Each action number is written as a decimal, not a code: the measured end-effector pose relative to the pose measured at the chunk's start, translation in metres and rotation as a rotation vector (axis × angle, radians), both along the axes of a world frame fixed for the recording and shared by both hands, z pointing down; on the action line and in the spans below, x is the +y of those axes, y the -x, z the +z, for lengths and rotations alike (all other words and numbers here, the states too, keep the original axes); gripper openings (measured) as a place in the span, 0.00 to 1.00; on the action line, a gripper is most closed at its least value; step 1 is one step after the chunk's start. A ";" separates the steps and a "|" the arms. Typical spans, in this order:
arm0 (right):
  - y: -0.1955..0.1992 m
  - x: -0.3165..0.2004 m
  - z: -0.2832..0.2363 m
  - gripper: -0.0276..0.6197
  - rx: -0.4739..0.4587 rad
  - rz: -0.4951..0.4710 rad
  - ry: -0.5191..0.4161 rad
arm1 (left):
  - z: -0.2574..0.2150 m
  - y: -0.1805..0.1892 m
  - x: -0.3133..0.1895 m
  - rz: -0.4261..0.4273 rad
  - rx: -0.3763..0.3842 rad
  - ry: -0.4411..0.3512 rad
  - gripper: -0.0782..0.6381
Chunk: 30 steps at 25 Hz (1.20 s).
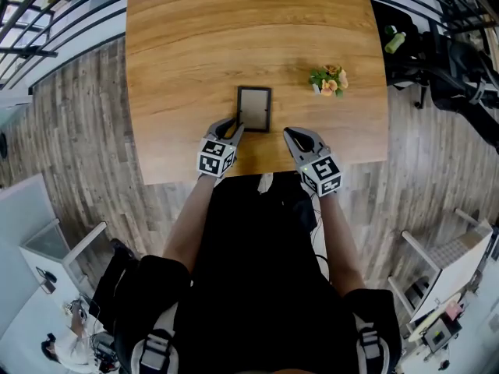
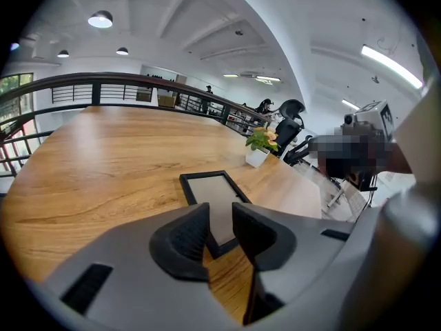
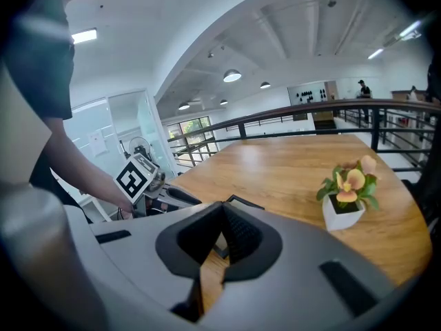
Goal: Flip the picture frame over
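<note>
Picture frame [image 1: 254, 108] lies flat on wooden table [image 1: 187, 45] near its front edge | left gripper [image 1: 232, 127] jaws apart at frame's near-left corner | right gripper [image 1: 291, 134] jaws together, empty, beside frame

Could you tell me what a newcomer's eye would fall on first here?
The dark picture frame lies flat near the person's edge of the wooden table, with the left gripper open at its near left corner. The right gripper, shut, is off to its right; a potted flower stands farther back.
</note>
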State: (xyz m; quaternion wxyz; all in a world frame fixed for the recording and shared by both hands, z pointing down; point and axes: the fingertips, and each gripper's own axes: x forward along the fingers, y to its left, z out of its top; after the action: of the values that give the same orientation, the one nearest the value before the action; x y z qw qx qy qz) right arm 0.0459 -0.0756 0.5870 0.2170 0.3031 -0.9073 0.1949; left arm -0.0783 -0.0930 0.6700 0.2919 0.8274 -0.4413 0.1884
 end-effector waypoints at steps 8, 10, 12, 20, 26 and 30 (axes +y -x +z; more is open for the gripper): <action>0.001 0.003 0.009 0.05 0.015 -0.026 0.029 | 0.027 0.007 -0.006 -0.060 -0.029 0.073 0.25; 0.003 0.005 0.010 0.05 0.016 -0.036 0.029 | 0.031 0.006 -0.007 -0.070 -0.017 0.088 0.25; 0.004 0.006 0.012 0.05 0.018 -0.045 0.030 | 0.035 0.005 -0.008 -0.082 -0.017 0.096 0.25; -0.002 0.010 0.015 0.05 0.035 -0.056 0.053 | 0.048 0.005 -0.014 -0.117 -0.046 0.123 0.25; -0.011 0.010 0.018 0.05 0.028 -0.039 0.065 | 0.053 0.007 -0.016 -0.165 -0.060 0.147 0.25; -0.013 0.009 0.019 0.05 0.031 -0.045 0.070 | 0.055 0.006 -0.017 -0.173 -0.076 0.149 0.25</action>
State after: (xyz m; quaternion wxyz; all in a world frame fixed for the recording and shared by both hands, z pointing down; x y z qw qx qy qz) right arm 0.0590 -0.0662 0.6062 0.2458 0.2776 -0.9030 0.2170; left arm -0.0847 -0.1100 0.7254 0.3508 0.7544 -0.5067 0.2261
